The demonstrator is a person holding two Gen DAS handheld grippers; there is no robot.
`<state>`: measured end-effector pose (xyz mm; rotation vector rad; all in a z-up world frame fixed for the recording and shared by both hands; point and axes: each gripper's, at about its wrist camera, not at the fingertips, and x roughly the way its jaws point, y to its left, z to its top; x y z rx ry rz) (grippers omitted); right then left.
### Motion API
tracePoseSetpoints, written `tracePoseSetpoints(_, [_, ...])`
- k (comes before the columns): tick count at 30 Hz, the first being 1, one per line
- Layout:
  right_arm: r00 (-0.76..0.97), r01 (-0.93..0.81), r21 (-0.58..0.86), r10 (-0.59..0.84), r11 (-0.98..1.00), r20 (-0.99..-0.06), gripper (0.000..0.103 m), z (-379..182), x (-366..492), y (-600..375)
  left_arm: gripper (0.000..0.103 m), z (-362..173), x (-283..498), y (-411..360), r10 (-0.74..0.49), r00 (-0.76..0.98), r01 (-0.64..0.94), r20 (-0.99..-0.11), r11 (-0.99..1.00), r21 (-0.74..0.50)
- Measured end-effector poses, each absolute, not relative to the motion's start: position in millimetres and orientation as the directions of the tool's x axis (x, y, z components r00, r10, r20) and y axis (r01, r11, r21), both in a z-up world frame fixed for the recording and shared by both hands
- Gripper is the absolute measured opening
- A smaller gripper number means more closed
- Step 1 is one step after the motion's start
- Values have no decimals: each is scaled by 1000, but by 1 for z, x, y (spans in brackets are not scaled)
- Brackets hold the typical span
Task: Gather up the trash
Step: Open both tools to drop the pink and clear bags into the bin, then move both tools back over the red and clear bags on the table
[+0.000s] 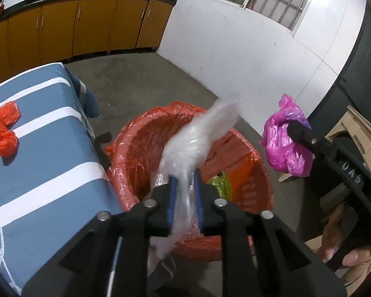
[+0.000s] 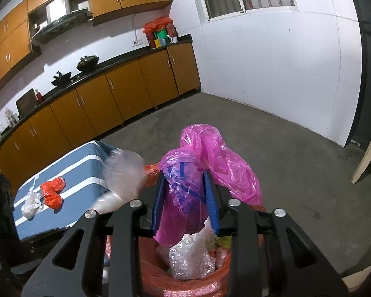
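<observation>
My left gripper point(image 1: 184, 177) is shut on a clear plastic bag point(image 1: 197, 138), blurred by motion, above the bin lined with an orange bag point(image 1: 126, 148). My right gripper point(image 2: 185, 173) is shut on a crumpled pink plastic bag point(image 2: 210, 153), held over the same bin point(image 2: 185, 284); it also shows in the left wrist view point(image 1: 284, 143). Bubble wrap point(image 2: 190, 257) and green trash point(image 1: 221, 185) lie inside the bin. A crumpled orange bag point(image 1: 3, 128) lies on the blue striped table point(image 1: 37, 173); a small white bag point(image 2: 31, 204) lies beside it.
Brown kitchen cabinets point(image 2: 116, 94) with a black counter run along the back wall. The floor point(image 2: 296, 173) is bare concrete. A white tiled wall point(image 2: 272, 61) with a barred window stands to the right. Cardboard point(image 1: 358, 128) leans at the far right.
</observation>
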<state>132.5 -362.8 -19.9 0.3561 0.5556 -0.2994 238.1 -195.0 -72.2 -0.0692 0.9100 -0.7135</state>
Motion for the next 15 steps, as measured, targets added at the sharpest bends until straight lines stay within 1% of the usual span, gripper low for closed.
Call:
tracePoseSetpoints(2, [810,370,257,-174,893,-561,38,-22,130,-366,27,-75,238,-196,-590,400,537,-702,771,-342])
tracePoseSetpoints(5, [807,376,254,-180,891,-563,43,-23,127,-369,30,-77,239,-194,-581,405,529,-706,779,-338])
tracePoseSetpoints(6, [805,380,250,-186,890,-563,48,-23,126,-369,31,-77,239,-190,-576,413,524,-706,784,-333])
tracePoseSetpoints(7, [804,385,246,-192,890,-562,55,-22,126,-369,35,-76,239,-188,-572,421,521,-704,788,-328])
tracePoseSetpoints(8, [802,396,236,-209,887,-559,61,-22,124,-368,40,-75,238,-183,-563,440,516,-700,796,-316])
tracePoseSetpoints(9, [801,405,229,-222,885,-556,73,-22,124,-367,43,-73,237,-179,-551,460,509,-697,806,-301])
tracePoseSetpoints(10, [800,417,222,-239,882,-551,83,-21,122,-367,49,-72,236,-173,-536,485,502,-691,818,-282])
tracePoseSetpoints(11, [800,431,218,-259,875,-541,87,-20,119,-366,53,-70,235,-166,-522,509,494,-684,828,-264])
tracePoseSetpoints(12, [801,438,217,-269,872,-536,92,-20,118,-364,55,-68,235,-159,-507,531,485,-679,839,-247])
tracePoseSetpoints(14, [799,443,212,-277,871,-534,93,-20,118,-363,65,-66,235,-146,-485,561,467,-671,855,-226])
tracePoseSetpoints(15, [797,442,204,-278,874,-536,94,-20,119,-360,67,-66,234,-140,-477,571,461,-668,860,-220])
